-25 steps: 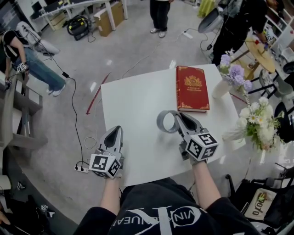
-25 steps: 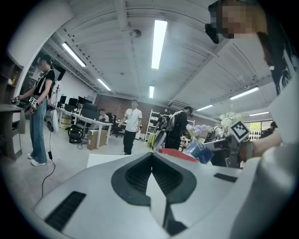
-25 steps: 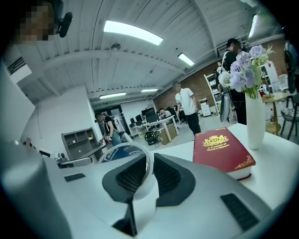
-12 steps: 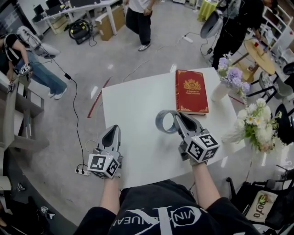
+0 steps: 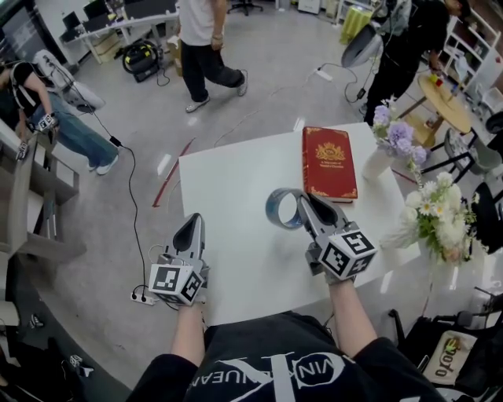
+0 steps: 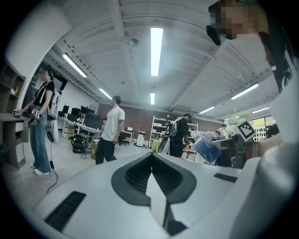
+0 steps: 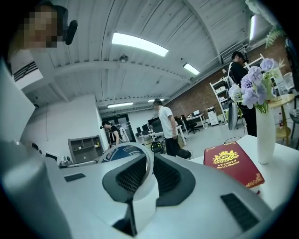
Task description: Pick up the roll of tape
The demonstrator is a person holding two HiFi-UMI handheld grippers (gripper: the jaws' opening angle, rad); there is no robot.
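Right tongs (image 5: 303, 201) tight on roll of tape (image 5: 272, 207) (upright, rim between jaws)

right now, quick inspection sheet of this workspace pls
surface: white table, mostly bare
job's things: roll of tape, upright, gripped by its wall
clutter: red book lying flat; purple flowers and white flowers by the right edge
grippers: right gripper shut on the roll of tape; left gripper shut, empty
cables: black cable and power strip on the floor
surroundings: people standing, desks
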